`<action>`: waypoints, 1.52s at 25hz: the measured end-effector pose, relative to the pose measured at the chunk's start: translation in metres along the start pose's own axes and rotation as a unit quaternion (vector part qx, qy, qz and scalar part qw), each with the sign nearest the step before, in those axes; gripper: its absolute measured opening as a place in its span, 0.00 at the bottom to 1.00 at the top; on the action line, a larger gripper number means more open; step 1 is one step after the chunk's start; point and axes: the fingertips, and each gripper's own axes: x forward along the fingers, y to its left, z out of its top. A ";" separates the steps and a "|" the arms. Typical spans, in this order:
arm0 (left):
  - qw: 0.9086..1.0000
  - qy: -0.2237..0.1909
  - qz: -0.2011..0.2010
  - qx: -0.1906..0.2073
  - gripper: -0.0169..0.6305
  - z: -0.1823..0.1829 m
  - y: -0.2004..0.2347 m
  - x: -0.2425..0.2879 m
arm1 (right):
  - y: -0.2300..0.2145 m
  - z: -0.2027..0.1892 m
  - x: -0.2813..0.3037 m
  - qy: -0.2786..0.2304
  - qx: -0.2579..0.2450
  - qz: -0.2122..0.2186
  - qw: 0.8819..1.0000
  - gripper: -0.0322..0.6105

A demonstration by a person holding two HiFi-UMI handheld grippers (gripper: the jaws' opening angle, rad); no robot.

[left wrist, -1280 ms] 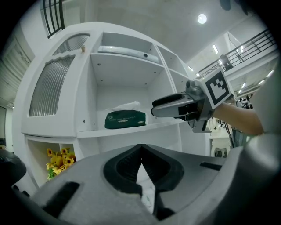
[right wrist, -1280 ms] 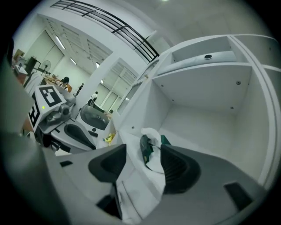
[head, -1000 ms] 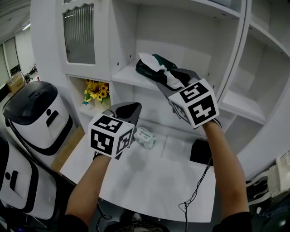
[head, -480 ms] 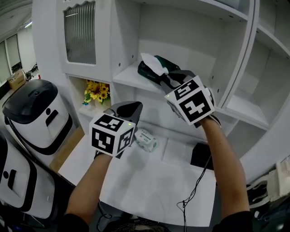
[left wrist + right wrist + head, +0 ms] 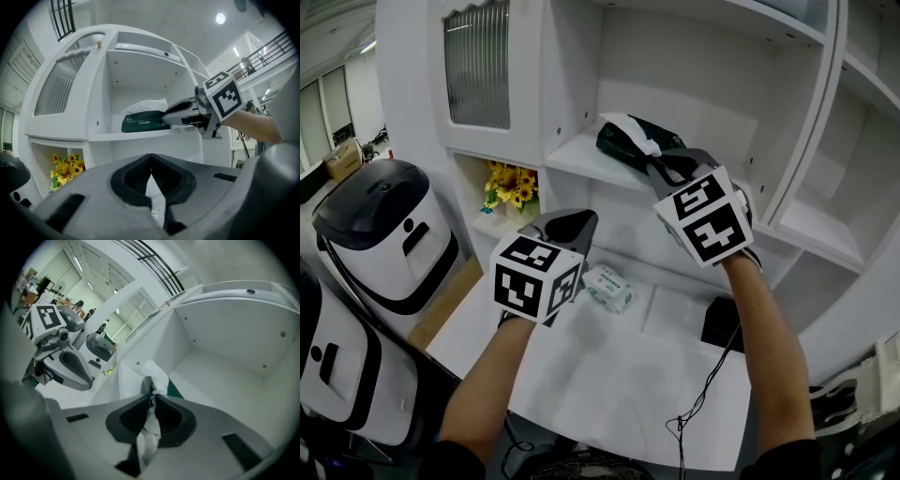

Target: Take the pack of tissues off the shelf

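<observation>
At upper centre we were closing the right gripper (image 5: 664,167) on the soft end of the light tissue pack (image 5: 623,141); left gripper (image 5: 570,221) shut, empty.

Tissue pack (image 5: 623,146): plastic film; shelf (image 5: 577,156): smooth wht panel.

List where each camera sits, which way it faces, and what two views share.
Head view: on the head, looking down at the shelf; shows both forearms, left tongs, right tongs.
Left gripper view: on the shut, empty left tongs, facing the shelf; right forearm visible.
Right gripper view: on the right tongs, closing on the tissue pack.
Shared: all show the tissue pack.
</observation>
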 end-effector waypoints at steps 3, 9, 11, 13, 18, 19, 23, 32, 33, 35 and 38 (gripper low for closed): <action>1.000 0.002 0.004 0.000 0.04 -0.003 0.002 -0.005 | -0.003 0.003 -0.004 -0.015 0.003 -0.015 1.000 0.11; 1.000 0.004 0.012 0.000 0.04 -0.005 0.007 -0.015 | -0.002 0.011 -0.010 -0.036 0.006 -0.028 0.999 0.10; 1.000 0.003 0.016 0.003 0.04 -0.004 0.008 -0.019 | -0.001 0.014 -0.013 -0.040 0.007 -0.031 0.999 0.10; 1.000 0.002 0.022 0.005 0.04 -0.003 0.010 -0.024 | -0.001 0.019 -0.015 -0.046 0.009 -0.034 0.998 0.09; 0.999 0.004 0.035 0.004 0.04 -0.004 0.017 -0.044 | 0.007 0.031 -0.021 -0.057 0.014 -0.041 0.997 0.09; 0.999 0.004 0.036 0.002 0.04 -0.005 0.020 -0.050 | 0.008 0.035 -0.022 -0.059 0.016 -0.045 0.997 0.09; 0.999 0.002 0.046 -0.004 0.04 -0.005 0.030 -0.075 | 0.016 0.048 -0.031 -0.069 0.021 -0.060 0.996 0.09; 0.997 0.001 0.081 0.002 0.04 -0.007 0.046 -0.148 | 0.057 0.087 -0.064 -0.093 0.030 -0.063 0.993 0.09; 0.996 0.002 0.086 0.003 0.04 -0.009 0.048 -0.157 | 0.063 0.092 -0.067 -0.095 0.029 -0.063 0.993 0.09; 0.996 0.003 0.094 0.003 0.04 -0.013 0.050 -0.175 | 0.075 0.101 -0.074 -0.102 0.031 -0.062 0.992 0.09; 0.994 0.005 0.106 -0.001 0.04 -0.019 0.054 -0.202 | 0.097 0.116 -0.086 -0.117 0.036 -0.055 0.991 0.09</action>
